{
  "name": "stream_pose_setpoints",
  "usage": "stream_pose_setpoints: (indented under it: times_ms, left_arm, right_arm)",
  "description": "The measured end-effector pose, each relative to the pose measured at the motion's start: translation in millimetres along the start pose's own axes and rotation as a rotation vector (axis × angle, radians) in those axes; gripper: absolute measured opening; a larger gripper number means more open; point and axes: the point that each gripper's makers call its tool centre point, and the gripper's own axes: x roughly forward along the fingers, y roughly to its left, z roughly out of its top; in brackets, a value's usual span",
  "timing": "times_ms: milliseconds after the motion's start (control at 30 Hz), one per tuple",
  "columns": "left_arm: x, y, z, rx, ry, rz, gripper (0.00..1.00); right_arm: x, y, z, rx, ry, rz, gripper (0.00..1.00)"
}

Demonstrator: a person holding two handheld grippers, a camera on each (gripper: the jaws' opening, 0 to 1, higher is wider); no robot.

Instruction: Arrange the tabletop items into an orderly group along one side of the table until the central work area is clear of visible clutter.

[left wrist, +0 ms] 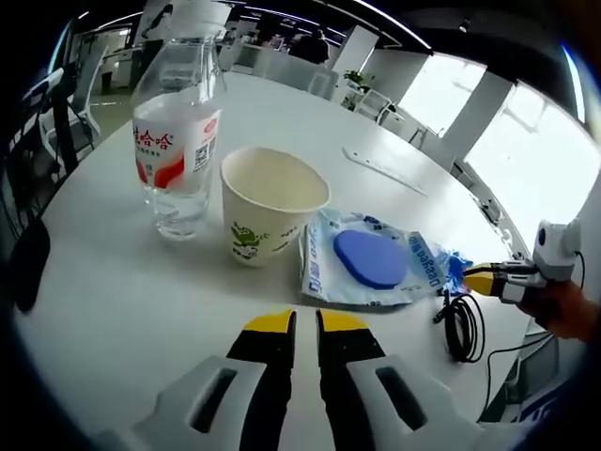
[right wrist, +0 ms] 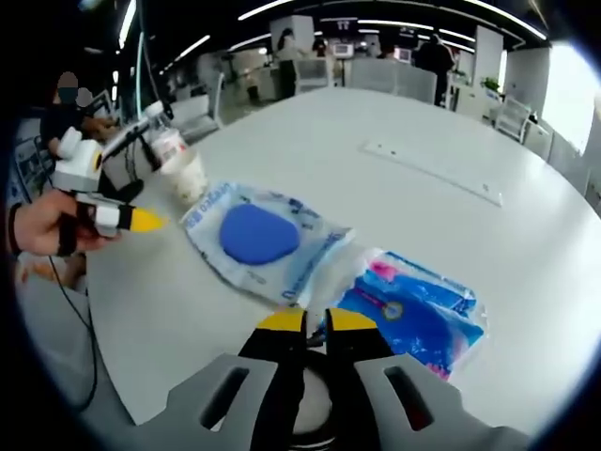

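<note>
Packets [right wrist: 263,246] lay loose near my cup [left wrist: 272,202] and bottle [left wrist: 178,132]; both grippers' jaws sat nearly closed, empty. I feared a careless shove toppling that cup.

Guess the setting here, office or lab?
Likely an open-plan office: a big white meeting table, strip ceiling lights, rows of desks and chairs behind, and large bright windows.
</note>
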Motion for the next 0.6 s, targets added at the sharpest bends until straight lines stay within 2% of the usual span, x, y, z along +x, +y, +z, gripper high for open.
stream_pose_setpoints:
  times_ms: [133, 333, 467, 600]
  left_arm:
    - [-8, 0.2, -9.3, 0.020, 0.003, 0.003, 0.07]
    - [-22, -1.6, -23.0, 0.100, 0.005, 0.001, 0.11]
    - [-30, -1.3, -27.9, 0.102, 0.003, -0.003, 0.12]
    - [-38, 1.1, -32.4, 0.098, -0.001, 0.002, 0.12]
  right_arm:
    - [-10, -11, -8.0, 0.013, -0.003, -0.032, 0.08]
    - [-25, -27, -25.1, 0.041, 0.002, -0.062, 0.10]
    - [-27, -36, -40.8, 0.040, 0.033, -0.087, 0.13]
    - [-33, -62, -51.4, 0.081, 0.046, -0.155, 0.15]
